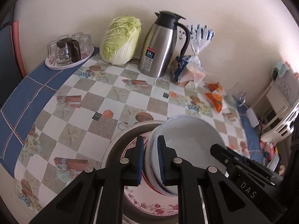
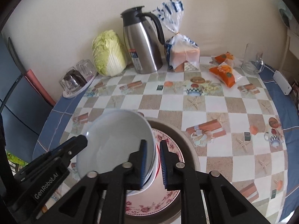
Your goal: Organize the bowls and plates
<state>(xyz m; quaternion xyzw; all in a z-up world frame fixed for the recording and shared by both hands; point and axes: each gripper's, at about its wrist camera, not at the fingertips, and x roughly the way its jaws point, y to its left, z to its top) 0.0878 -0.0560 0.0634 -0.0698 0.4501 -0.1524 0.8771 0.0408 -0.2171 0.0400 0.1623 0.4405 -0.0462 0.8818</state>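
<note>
1. Left wrist view, near centre: left gripper clamped narrow on the left rim of the stacked white bowls, one blue pad outside the wall, the other inside.
2. Same view: bowls sitting over a floral plate, itself inside a round metal basin at the near edge of the table. Contact between lowest bowl and plate hidden.
3. Right of the bowls: right gripper reaching in at the opposite rim; jaw state not readable from this side.
4. Far side against the wall, left to right: tray of upturned glasses, Chinese cabbage, steel thermos jug, bagged bread, orange snack packets.
5. Right wrist view, near centre: right gripper with jaws slightly parted astride the right rim of the white bowls; inner pad against the wall, outer pad standing just off it, a sliver of gap visible.
6. Same view: floral plate and metal basin showing right of and below the bowls.
7. Left of the bowls: left gripper, tip at the left rim.
8. Far right: clear glass jug near the table edge.
</note>
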